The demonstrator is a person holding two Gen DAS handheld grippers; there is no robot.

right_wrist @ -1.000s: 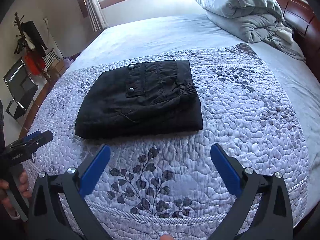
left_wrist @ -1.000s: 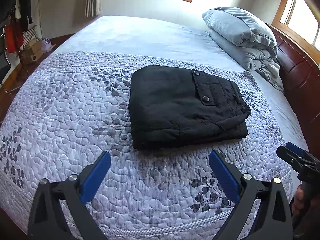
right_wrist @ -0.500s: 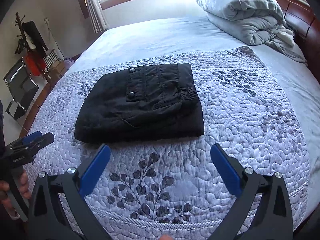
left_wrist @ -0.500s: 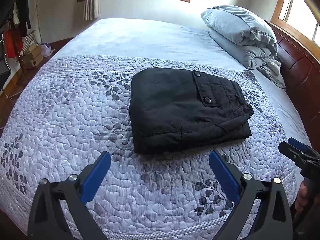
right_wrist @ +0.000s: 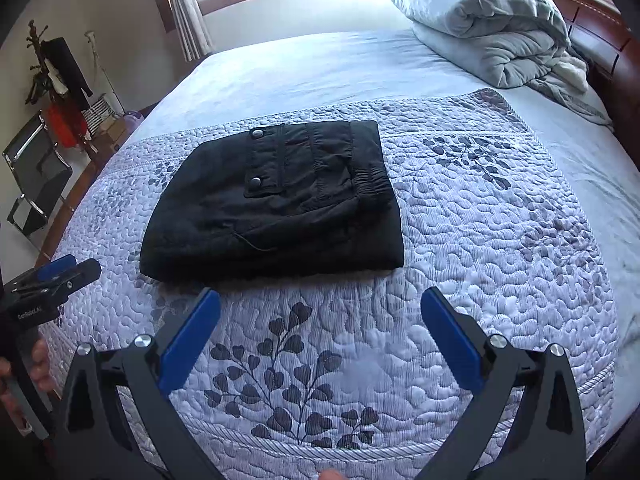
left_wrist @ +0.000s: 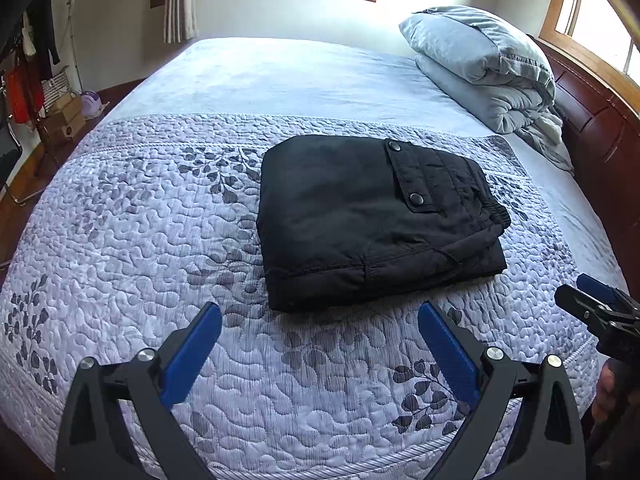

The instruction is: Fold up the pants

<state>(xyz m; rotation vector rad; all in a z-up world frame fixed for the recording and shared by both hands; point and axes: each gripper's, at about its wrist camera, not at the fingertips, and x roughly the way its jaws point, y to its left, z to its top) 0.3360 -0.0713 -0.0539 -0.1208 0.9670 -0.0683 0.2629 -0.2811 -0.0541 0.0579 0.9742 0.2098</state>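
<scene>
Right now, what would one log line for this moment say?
pants: folded, flat on quilt | left gripper: open, empty, short of pants | right gripper: open, empty, short of pants

Quilted floral bedspread [left_wrist: 120,240] on bed; folded grey duvet [left_wrist: 480,68] near wooden headboard [left_wrist: 592,120].

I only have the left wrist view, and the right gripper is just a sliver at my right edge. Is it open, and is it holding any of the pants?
Observer: The right gripper is open, with its blue pads wide apart and nothing between them.
Operator: Where is it relative to the pants?
Observer: Short of the pants; bare quilt shows between its pads and their near edge.
Operator: How does my gripper look from that side?
Observer: The left gripper shows side-on at the left edge, off the pants' near left corner and not touching the cloth.
</scene>
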